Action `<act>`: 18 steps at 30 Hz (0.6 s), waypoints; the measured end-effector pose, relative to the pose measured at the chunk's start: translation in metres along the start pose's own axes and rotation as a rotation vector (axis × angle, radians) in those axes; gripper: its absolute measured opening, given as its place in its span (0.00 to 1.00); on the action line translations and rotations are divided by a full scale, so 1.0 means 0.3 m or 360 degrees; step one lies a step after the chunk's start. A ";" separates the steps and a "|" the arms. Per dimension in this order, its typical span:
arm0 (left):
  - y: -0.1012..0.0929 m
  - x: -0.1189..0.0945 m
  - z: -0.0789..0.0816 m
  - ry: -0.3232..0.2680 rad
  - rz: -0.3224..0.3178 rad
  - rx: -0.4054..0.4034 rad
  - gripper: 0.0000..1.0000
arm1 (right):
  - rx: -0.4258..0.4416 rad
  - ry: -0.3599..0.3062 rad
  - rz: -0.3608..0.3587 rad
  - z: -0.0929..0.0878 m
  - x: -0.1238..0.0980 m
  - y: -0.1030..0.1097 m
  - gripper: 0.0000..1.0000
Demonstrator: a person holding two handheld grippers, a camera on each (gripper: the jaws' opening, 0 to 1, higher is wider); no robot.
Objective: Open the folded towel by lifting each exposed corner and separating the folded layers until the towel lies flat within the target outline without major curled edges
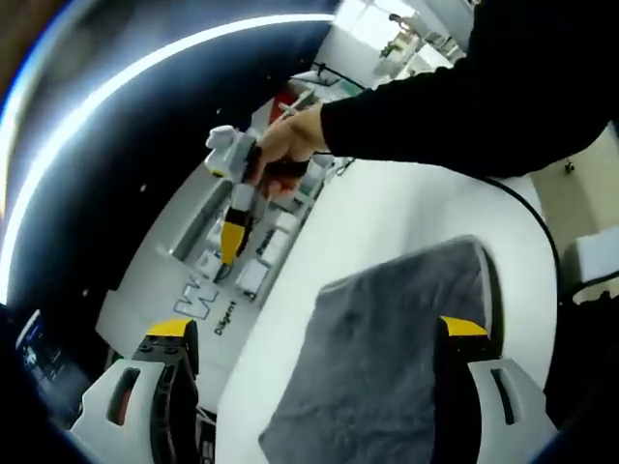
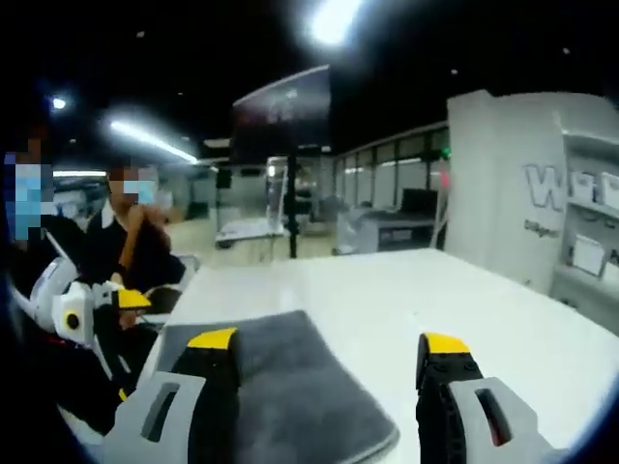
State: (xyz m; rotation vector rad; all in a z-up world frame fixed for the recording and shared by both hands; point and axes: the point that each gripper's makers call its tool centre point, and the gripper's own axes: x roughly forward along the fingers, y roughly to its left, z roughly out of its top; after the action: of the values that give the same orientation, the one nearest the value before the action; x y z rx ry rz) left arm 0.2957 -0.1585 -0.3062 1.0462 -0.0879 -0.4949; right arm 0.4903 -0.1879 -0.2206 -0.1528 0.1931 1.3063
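Note:
A grey towel (image 1: 397, 358) lies folded on the white table (image 1: 387, 213), right in front of my left gripper (image 1: 319, 327), whose jaws stand wide open above it with nothing between them. In the right gripper view the same towel (image 2: 280, 387) lies low and left, under my right gripper (image 2: 329, 340), which is also open and empty. A hand (image 1: 290, 145) holds the right gripper (image 1: 230, 242) up over the table's far side, clear of the towel. The left gripper (image 2: 82, 314) comes into the right gripper view at the left edge, beside the towel's corner.
A white counter with lettering and small boxes (image 1: 242, 271) runs along the table's far side, seen again as a white wall unit (image 2: 542, 213). A black sleeve (image 1: 464, 97) crosses the top. Two people (image 2: 135, 242) stand beyond the table's left end. Bare table (image 2: 435, 290) stretches ahead.

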 end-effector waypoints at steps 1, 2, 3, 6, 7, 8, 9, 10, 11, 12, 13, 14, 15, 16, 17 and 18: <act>-0.008 -0.002 0.007 -0.0008 -0.0006 0.0009 1.00 | 0.0000 0.0009 0.0021 -0.012 0.004 0.008 0.73; -0.017 -0.003 0.014 -0.0015 -0.0013 0.0016 1.00 | 0.0000 0.0016 0.0035 -0.026 0.010 0.006 0.75; -0.029 -0.005 0.021 -0.0024 -0.0025 0.0020 1.00 | 0.0005 0.0023 0.0046 -0.047 0.021 0.000 0.78; -0.066 -0.009 0.036 -0.0035 -0.0065 0.0029 1.00 | 0.0051 0.0136 0.0151 -0.176 0.063 0.007 0.76; -0.079 -0.012 0.042 -0.0038 -0.0077 0.0034 1.00 | 0.0067 0.0160 0.0196 -0.218 0.074 0.014 0.68; -0.087 -0.012 0.045 -0.0038 -0.0084 0.0038 1.00 | 0.0116 0.0175 0.0222 -0.254 0.082 0.013 0.65; -0.091 -0.013 0.046 -0.0037 -0.0089 0.0040 1.00 | 0.0159 0.0195 0.0242 -0.286 0.088 0.010 0.63; -0.096 -0.014 0.048 -0.0036 -0.0095 0.0042 1.00 | 0.0196 0.0234 0.0253 -0.328 0.091 0.007 0.62; -0.103 -0.015 0.052 -0.0038 -0.0103 0.0039 1.00 | 0.0198 0.0243 0.0261 -0.343 0.093 0.006 0.61; -0.109 -0.015 0.056 -0.0041 -0.0109 0.0040 1.00 | 0.0208 0.0259 0.0277 -0.366 0.092 0.010 0.61; -0.114 -0.014 0.059 -0.0044 -0.0115 0.0042 1.00 | 0.0228 0.0262 0.0285 -0.382 0.090 0.008 0.62; -0.119 -0.013 0.060 -0.0045 -0.0119 0.0045 1.00 | 0.0281 0.0264 0.0285 -0.395 0.086 0.005 0.62; -0.124 -0.012 0.060 -0.0041 -0.0125 0.0058 1.00 | 0.0313 0.0267 0.0277 -0.406 0.083 -0.004 0.61; -0.127 -0.012 0.060 -0.0039 -0.0128 0.0070 1.00 | 0.0326 0.0266 0.0270 -0.414 0.079 -0.012 0.58; -0.128 -0.011 0.062 -0.0041 -0.0131 0.0074 1.00 | 0.0333 0.0261 0.0263 -0.421 0.077 -0.020 0.56; -0.130 -0.011 0.063 -0.0045 -0.0137 0.0071 1.00 | 0.0356 0.0260 0.0252 -0.428 0.077 -0.025 0.55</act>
State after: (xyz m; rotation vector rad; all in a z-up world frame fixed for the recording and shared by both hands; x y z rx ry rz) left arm 0.2735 -0.1880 -0.3291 1.0903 -0.0795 -0.5880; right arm 0.4962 -0.1964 -0.3508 -0.0541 0.4964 1.4196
